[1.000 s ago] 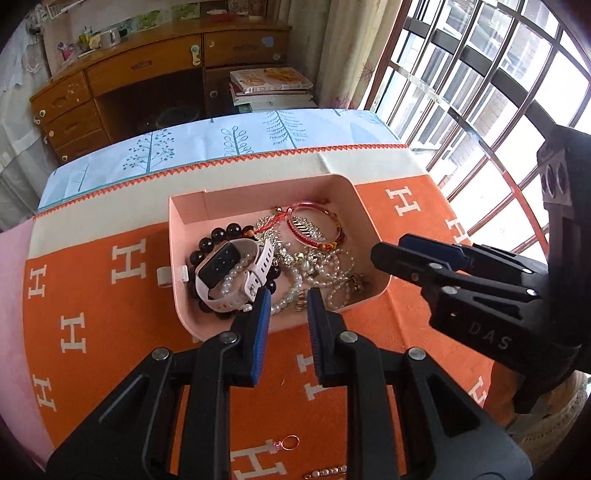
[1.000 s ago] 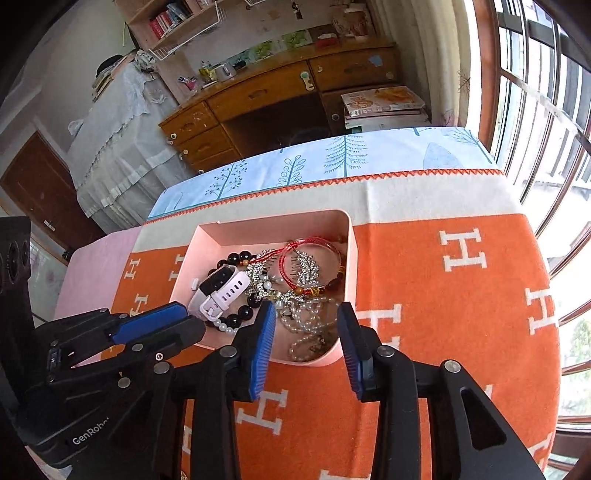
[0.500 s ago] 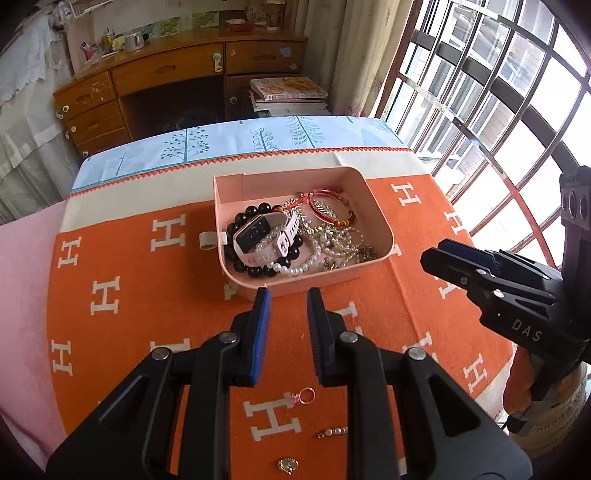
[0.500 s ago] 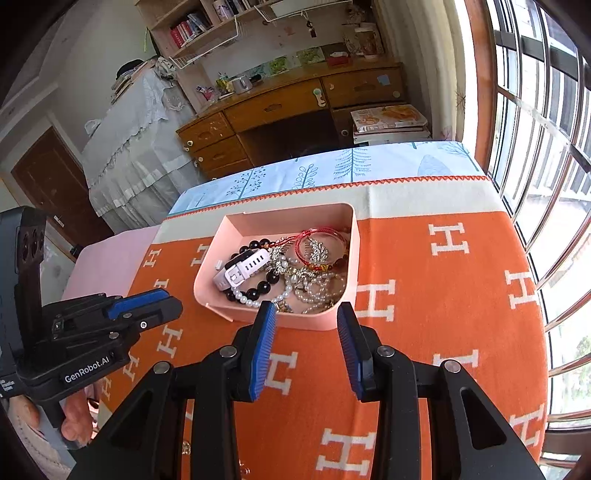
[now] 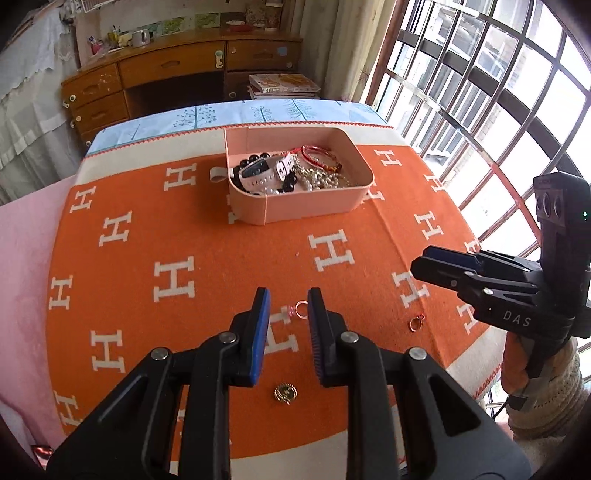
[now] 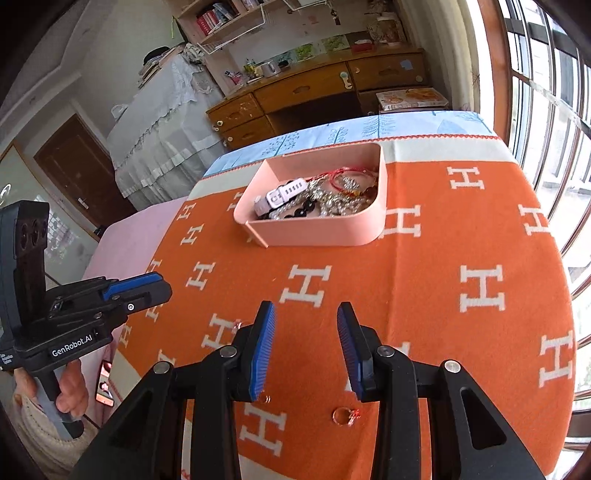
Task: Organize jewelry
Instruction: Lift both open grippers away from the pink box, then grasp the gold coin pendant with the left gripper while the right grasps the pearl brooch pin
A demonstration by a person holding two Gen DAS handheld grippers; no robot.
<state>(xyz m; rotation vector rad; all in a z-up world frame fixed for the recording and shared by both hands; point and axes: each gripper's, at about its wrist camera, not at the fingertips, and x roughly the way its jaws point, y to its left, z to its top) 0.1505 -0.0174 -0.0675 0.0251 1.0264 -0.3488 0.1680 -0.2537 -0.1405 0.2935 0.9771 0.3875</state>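
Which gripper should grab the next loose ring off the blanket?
Probably left. The left gripper, jaws open, points almost straight at the pink-stone ring just past its tips. The right gripper is also open, but its nearest ring lies back beneath the jaws.

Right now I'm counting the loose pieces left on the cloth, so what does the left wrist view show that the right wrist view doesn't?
Only the left wrist view shows a small gold pendant on the orange cloth near the left gripper, and a pink-stoned ring lying between its open fingers. Only the right wrist view shows the bookshelf and a brown door. Both show the pink tray full of jewelry, including the white watch, and a loose ring near the right gripper, which is also open and empty.
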